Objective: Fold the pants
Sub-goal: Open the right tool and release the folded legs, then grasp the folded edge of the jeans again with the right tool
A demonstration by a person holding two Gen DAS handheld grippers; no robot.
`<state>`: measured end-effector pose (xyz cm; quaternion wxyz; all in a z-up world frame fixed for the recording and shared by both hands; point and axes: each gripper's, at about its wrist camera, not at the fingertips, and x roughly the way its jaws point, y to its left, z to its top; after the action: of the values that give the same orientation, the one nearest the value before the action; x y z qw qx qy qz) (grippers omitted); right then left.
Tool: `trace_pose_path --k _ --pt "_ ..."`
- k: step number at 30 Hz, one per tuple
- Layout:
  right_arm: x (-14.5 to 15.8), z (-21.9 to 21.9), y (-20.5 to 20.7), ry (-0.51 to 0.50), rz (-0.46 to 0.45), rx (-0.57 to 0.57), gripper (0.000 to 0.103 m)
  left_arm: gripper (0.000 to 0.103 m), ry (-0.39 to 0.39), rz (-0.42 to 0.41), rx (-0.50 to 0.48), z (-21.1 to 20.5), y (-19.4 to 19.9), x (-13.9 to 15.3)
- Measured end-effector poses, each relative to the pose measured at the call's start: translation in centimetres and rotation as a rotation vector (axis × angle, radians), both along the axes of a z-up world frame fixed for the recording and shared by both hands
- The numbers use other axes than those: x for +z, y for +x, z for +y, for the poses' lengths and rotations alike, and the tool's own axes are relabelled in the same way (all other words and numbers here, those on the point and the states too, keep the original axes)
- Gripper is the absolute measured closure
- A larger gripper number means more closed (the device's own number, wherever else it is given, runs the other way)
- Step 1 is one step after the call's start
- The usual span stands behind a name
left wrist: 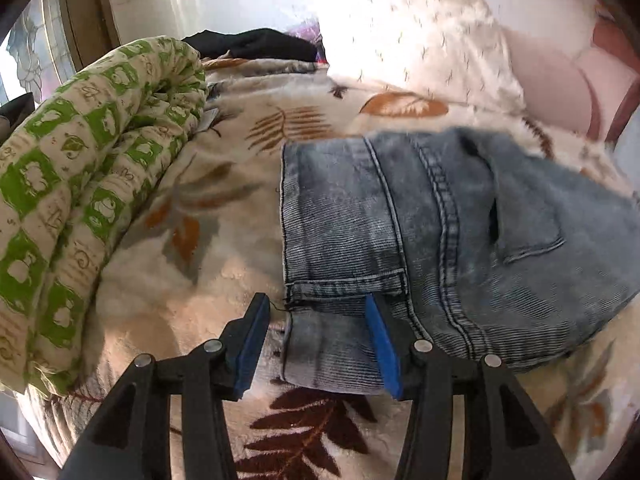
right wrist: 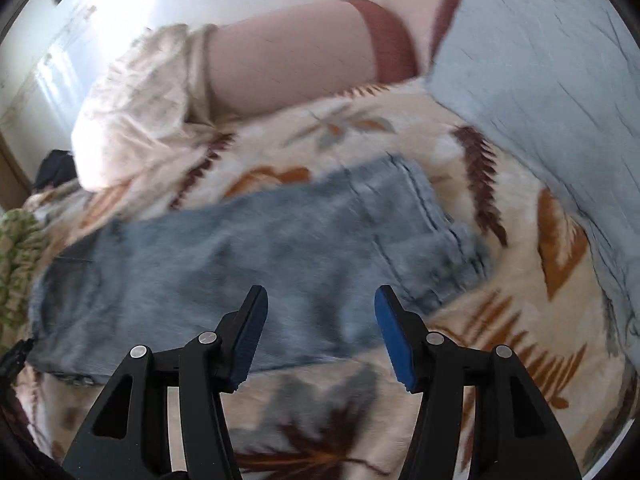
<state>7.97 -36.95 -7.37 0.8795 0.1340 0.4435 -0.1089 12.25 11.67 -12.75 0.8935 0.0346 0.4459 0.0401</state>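
Light blue jeans point(left wrist: 460, 232) lie folded on a cream leaf-print blanket point(left wrist: 240, 184); a leg hem lies over the seat, with a back pocket showing to the right. My left gripper point(left wrist: 318, 304) is open and empty, its fingers on either side of the jeans' near left corner, just above it. In the right wrist view the jeans point(right wrist: 224, 264) are blurred and stretch from left to right. My right gripper point(right wrist: 320, 300) is open and empty, hovering over the near edge of the jeans.
A rolled green-and-cream quilt point(left wrist: 80, 184) lies along the left. A white pillow point(left wrist: 432, 40) and a pink pillow point(right wrist: 288, 60) sit at the head of the bed. A pale blue cover point(right wrist: 552, 92) lies at the right. Dark clothing point(left wrist: 256, 46) lies behind the quilt.
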Motion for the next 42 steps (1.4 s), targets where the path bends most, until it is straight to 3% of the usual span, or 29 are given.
trace_pose_path --k 5,7,10,14,17,20,23,26,30,36,42 --pt "-2.7 -0.2 0.5 -0.043 0.056 0.021 0.048 0.05 0.038 -0.002 0.004 -0.5 0.1 -0.6" --pt "-5.0 -0.4 0.9 -0.044 0.135 0.024 0.047 0.05 0.061 -0.007 0.012 -0.8 0.1 -0.8" --pt "-5.2 0.2 0.9 -0.097 0.106 0.043 0.044 0.05 0.12 -0.034 0.017 -1.6 -0.3 -0.8" --pt "-4.8 -0.4 0.4 -0.052 0.092 0.04 0.044 0.051 0.09 -0.081 0.076 -1.2 -1.6 0.4" --pt "-3.3 -2.0 -1.5 0.086 0.04 0.01 0.044 0.049 0.087 -0.171 0.094 -1.6 -3.6 2.3" --pt "-1.4 -5.5 -4.4 0.244 -0.083 -0.096 0.039 0.038 0.132 -0.271 0.074 -3.2 -6.0 3.8" --pt "-0.3 -8.1 -6.3 0.314 -0.161 -0.191 0.038 0.033 0.15 -0.312 0.026 -5.1 -8.1 4.1" --pt "0.0 -9.9 -7.4 0.345 -0.198 -0.251 0.038 0.031 0.155 -0.309 -0.044 -7.6 -10.1 3.7" --pt "0.4 -10.9 -7.9 0.359 -0.216 -0.248 0.038 0.029 0.121 -0.281 -0.149 -11.0 -11.5 3.6" --pt "-1.6 -14.5 -9.8 0.721 -0.332 -0.356 0.038 0.024 0.055 -0.266 -0.294 -17.1 -11.2 5.8" --pt "-3.7 -14.6 -7.7 0.861 -0.293 -0.38 0.036 0.022 0.024 -0.238 -0.467 -23.9 -6.6 9.2"
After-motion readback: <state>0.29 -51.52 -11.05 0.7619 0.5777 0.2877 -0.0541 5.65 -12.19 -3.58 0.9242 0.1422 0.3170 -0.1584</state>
